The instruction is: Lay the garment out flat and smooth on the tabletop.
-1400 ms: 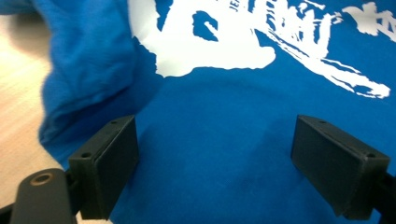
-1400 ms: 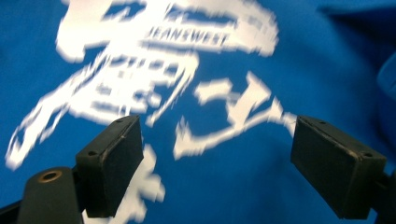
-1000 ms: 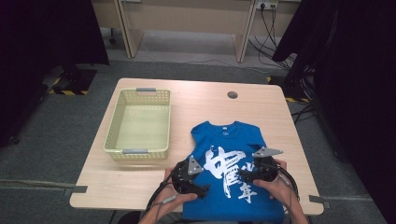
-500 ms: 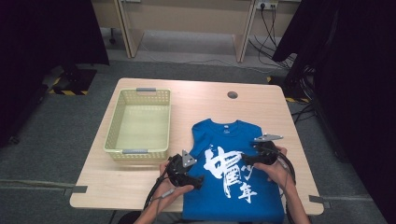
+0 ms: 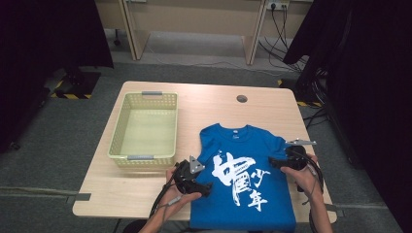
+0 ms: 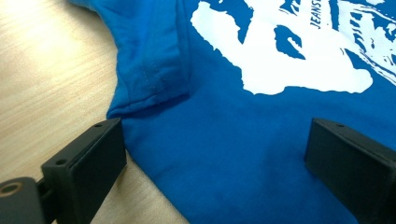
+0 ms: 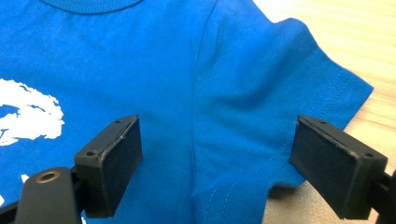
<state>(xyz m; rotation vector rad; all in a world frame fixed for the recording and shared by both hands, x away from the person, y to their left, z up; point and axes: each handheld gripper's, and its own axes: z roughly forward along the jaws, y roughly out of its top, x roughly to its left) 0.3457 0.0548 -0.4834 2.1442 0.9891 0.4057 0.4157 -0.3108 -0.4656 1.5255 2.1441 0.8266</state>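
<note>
A blue T-shirt with white lettering lies flat on the wooden table, low and right of centre in the high view, collar toward the top of the frame and hem running off the table's near edge at the bottom. The left gripper sits at the shirt's left edge, lower centre of that frame, and its jaws have just been opening: in the left gripper view they stand wide, one over bare wood at the left, the other over blue cloth at the right, with the folded-under sleeve ahead of them, nothing pinched. Over on the right side of the high view, the right gripper hovers at the shirt's other sleeve; the right gripper view shows its jaws spread wide too, the sleeve and its armpit seam lying between them, pads not pressing. A pale green basket rests on the table, left of the shirt.
</note>
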